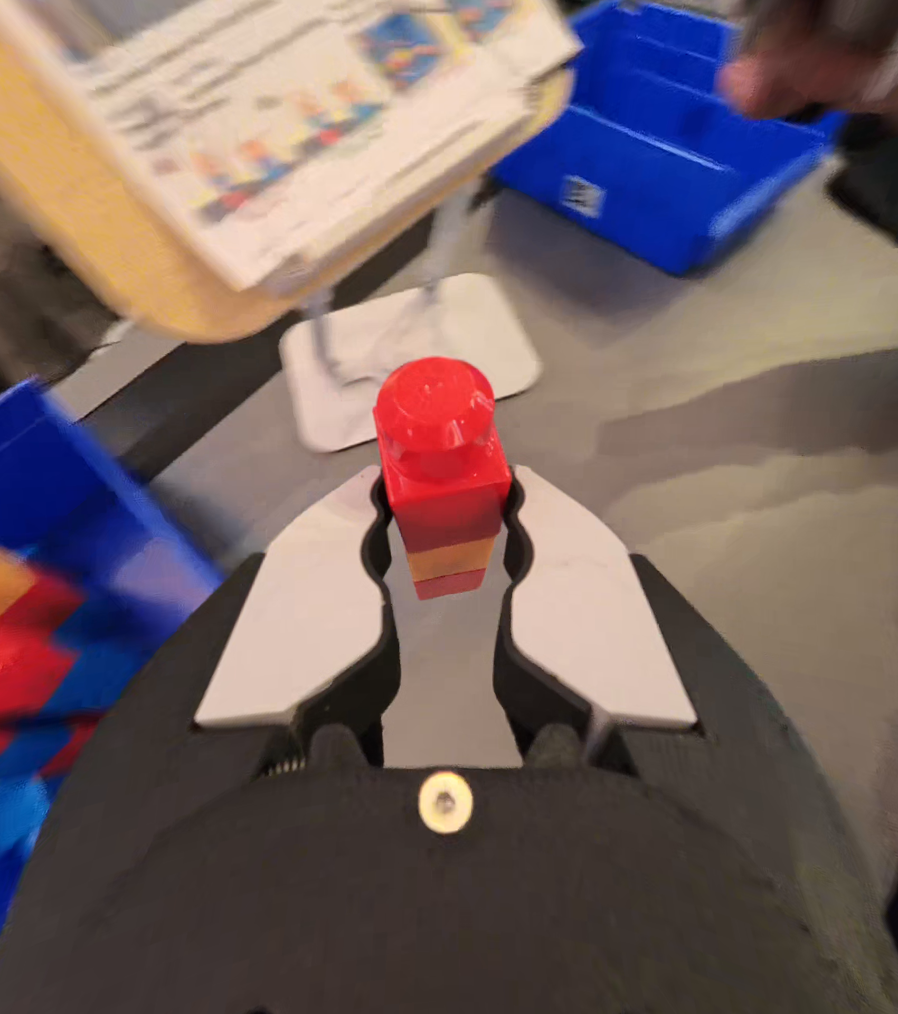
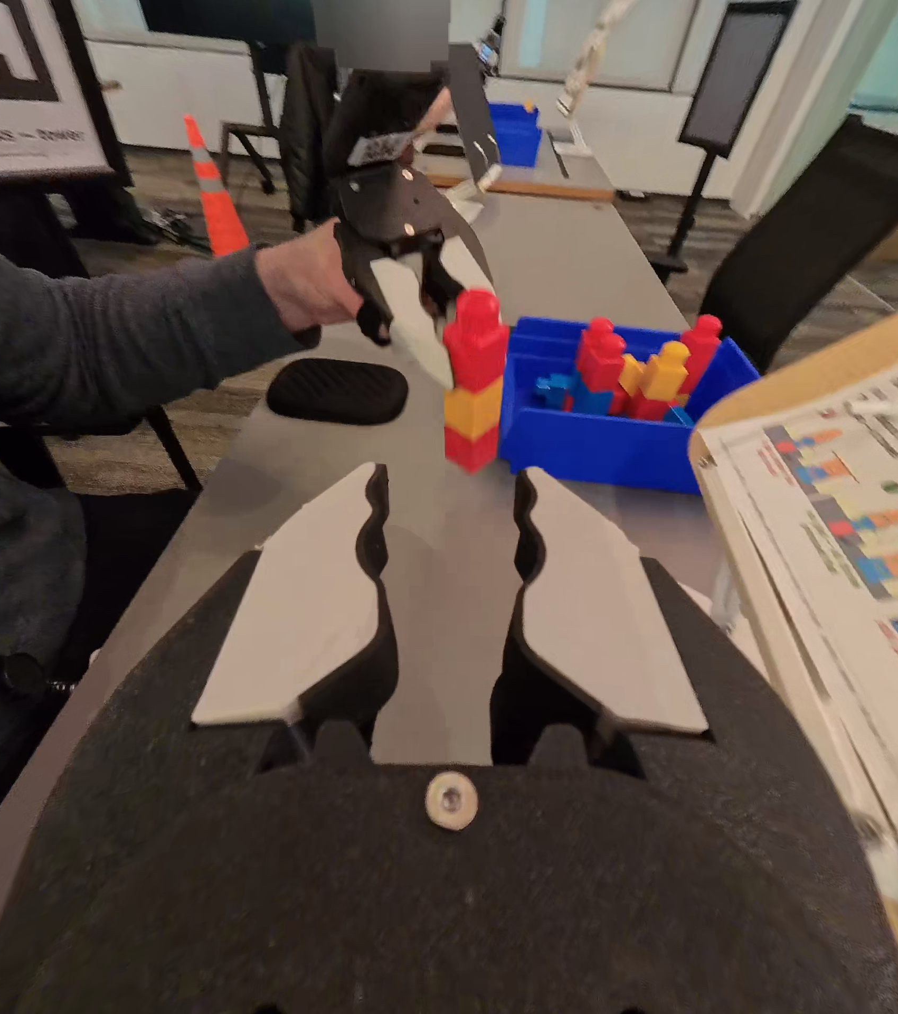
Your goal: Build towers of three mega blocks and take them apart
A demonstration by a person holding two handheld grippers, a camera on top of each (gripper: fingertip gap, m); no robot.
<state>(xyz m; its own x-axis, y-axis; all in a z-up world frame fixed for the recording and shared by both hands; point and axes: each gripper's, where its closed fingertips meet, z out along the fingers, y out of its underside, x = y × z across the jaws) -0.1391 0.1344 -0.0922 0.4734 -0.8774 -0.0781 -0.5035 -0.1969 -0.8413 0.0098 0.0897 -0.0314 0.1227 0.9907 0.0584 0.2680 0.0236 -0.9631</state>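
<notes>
tower point(image 2: 473, 384) on table point(image 2: 556, 263) | bin point(image 2: 600, 450) just right | blocks point(image 2: 649, 378) in bin
</notes>
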